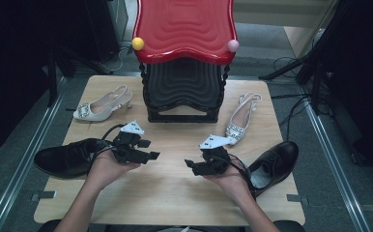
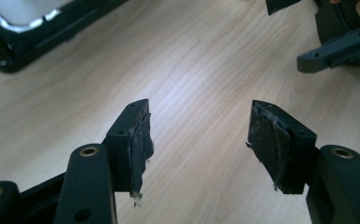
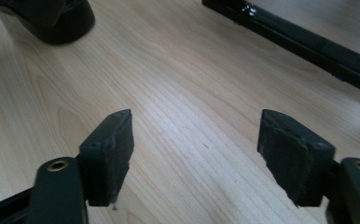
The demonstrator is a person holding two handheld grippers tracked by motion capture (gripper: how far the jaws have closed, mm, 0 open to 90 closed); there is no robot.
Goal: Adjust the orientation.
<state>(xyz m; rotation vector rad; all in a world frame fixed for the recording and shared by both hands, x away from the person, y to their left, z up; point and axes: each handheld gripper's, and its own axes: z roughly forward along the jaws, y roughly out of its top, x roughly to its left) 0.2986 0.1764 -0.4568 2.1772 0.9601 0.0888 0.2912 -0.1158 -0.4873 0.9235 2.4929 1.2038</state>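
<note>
Four shoes lie around the worktop [image 1: 175,193], and my two tongs hover over its bare middle, both gaping wide with nothing between the pads. I hold the left tongs [image 1: 148,150] just beside the black leather shoe [image 1: 66,157] at the left edge; its toe points outward and its opening faces my hand. The right tongs [image 1: 193,166] sit near the other black shoe [image 1: 274,162], which rests at the right edge. Two white slingback heels, one at the back left [image 1: 100,107] and one at the back right [image 1: 241,121], flank the red-and-black rack [image 1: 184,58].

I judge the black shoes moderately heavy, stiff at the sole, softer at the upper, with polished leather that could slip. Pinching the collar rim at the heel (where the wall is thin enough for the pads) looks safest to me. The left gripper view shows frayed pad lining [image 2: 141,140], so I would close firmly.
</note>
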